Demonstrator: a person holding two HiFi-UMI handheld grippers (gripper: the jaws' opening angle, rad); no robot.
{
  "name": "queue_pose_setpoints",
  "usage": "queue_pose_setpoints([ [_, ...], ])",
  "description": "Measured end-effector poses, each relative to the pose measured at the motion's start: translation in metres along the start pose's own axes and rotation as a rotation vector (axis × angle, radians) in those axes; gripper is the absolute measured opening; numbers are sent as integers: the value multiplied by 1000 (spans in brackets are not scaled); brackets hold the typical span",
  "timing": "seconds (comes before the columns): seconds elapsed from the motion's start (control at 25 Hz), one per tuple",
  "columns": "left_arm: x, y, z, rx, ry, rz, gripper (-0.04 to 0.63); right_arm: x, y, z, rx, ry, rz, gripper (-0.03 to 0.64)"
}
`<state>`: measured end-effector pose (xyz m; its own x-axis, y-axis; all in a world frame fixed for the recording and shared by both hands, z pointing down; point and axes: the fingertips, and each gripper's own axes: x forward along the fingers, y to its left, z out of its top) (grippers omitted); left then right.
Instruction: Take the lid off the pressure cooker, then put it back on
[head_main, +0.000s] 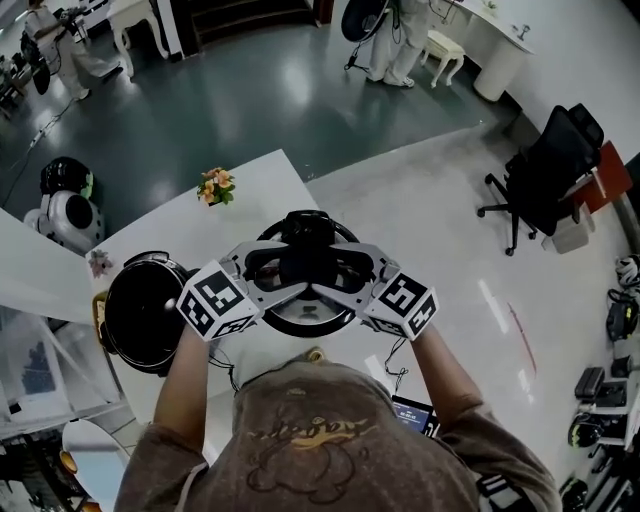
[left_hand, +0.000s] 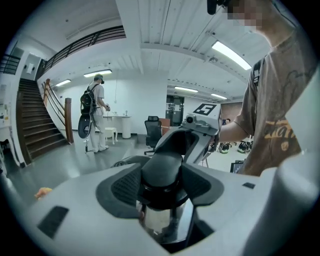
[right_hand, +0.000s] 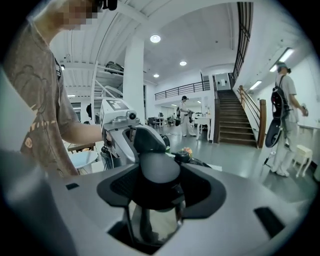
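The white table (head_main: 265, 185) fills the middle of the floor, and its near edge is cut off behind the person (head_main: 310, 440) bending over it. At its left side stands the pressure cooker (head_main: 140, 315), open. Its inside is too dark to make anything out, and the left gripper's marker cube (head_main: 212, 300) covers part of its right rim. Just right of it is the lid (head_main: 305, 318), off the pot. Only its round rim shows, since both grippers lie across the top. I cannot tell whether it sits on the table or hangs above it. The left gripper (head_main: 262, 272) and the right gripper (head_main: 352, 270) face each other, each with its jaws clamped on one end of the lid's black handle (head_main: 305, 260). A small bunch of flowers (head_main: 216, 186) sits farther back on the table.
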<state>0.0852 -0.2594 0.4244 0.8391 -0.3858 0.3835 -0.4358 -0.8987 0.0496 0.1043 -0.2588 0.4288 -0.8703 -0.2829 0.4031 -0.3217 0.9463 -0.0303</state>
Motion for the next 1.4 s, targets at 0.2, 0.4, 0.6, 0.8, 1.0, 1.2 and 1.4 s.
queue_pose_setpoints([
  [0.2,19,2,-29,-5,43,-25,259,11,-4,-32,29,7,-9,261],
  [0.4,39,3,-64,-20,89,-28,259,23,-8,-68,28,26,-6,262],
  [0.6,52,0,-93,-54,108,-29,259,32,-7,-99,59,39,21,261],
  [0.8,61,2,-122,-49,141,-30,259,47,-5,-127,75,93,28,261],
  [1.0,66,7,-144,-44,177,-18,259,61,-6,-145,56,128,23,261],
  [1.2,69,10,-159,-35,194,-1,258,71,-6,-157,55,146,18,261],
  [1.4,71,9,-165,-10,209,5,258,75,-5,-165,52,174,7,262],
])
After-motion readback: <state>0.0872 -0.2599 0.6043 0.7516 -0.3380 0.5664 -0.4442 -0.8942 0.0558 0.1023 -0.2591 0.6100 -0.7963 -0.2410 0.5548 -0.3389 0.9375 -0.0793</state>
